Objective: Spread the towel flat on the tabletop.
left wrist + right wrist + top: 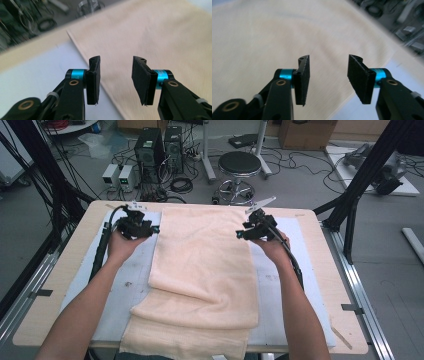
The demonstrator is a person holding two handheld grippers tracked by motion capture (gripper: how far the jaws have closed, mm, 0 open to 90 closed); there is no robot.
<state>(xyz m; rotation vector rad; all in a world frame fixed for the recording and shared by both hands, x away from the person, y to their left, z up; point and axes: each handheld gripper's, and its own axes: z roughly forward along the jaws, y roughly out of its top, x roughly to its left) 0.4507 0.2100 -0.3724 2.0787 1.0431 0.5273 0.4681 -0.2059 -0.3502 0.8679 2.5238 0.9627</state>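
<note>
Towel (202, 265), pale peach, lies along the middle of the table (52, 285), folded so that an upper layer runs from the far edge toward the near edge, where a wider lower layer shows beneath it and hangs a little over the near rim. It rests on a white mat (125, 285) that covers most of the light wooden tabletop. The left gripper (151, 228) is held at the towel's far left corner and the right gripper (241, 234) at its far right corner, each in a hand whose forearm comes in from the near side. In the left gripper view the two black pads (93, 80) stand spread apart with nothing between them, above the towel's edge and the mat; in the right gripper view the pads (302, 80) are likewise spread and empty, above the towel close to its corner. No writing or label can be read on the towel, the mat or the grippers. Beyond the table, on a grey floor strewn with cables, stand a round black stool (239, 165), two dark computer towers (160, 147) and two small white boxes (119, 174) with lit displays too small to read. Black frame struts (370, 165) rise at the right and the left.
</note>
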